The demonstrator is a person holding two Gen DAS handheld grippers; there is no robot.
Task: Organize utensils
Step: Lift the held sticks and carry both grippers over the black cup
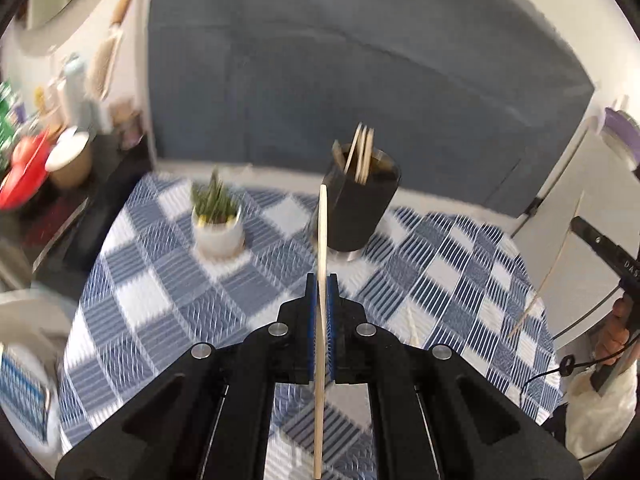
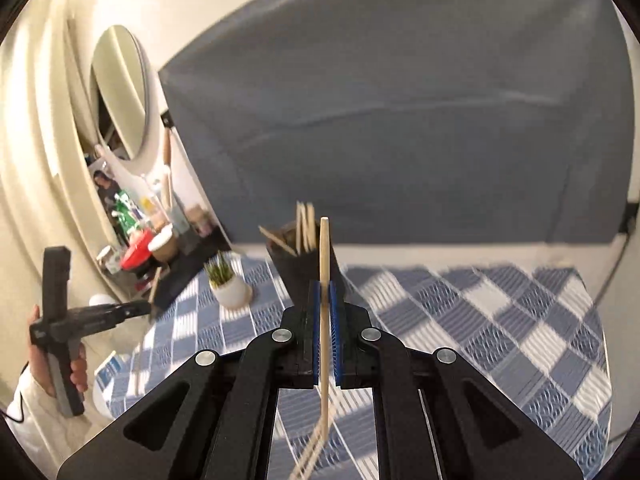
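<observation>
Upright between each gripper's closed jaws, one chopstick [image 1: 322,240] [image 2: 325,256].

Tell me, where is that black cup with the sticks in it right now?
The black holder stands on the checkered tablecloth near the table's far edge, right of the small potted plant, ahead of both grippers in both wrist views.

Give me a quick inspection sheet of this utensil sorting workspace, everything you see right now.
Surface: round table with blue-and-white checked cloth.
Job's things: black utensil holder holding several chopsticks; more chopsticks lie on the cloth.
Clutter: small potted plant.
Grippers: left gripper and right gripper each shut on one chopstick.
Cables: thin black cable by the right gripper's handle.
Surroundings: grey sofa, round mirror, crowded side shelf.
</observation>
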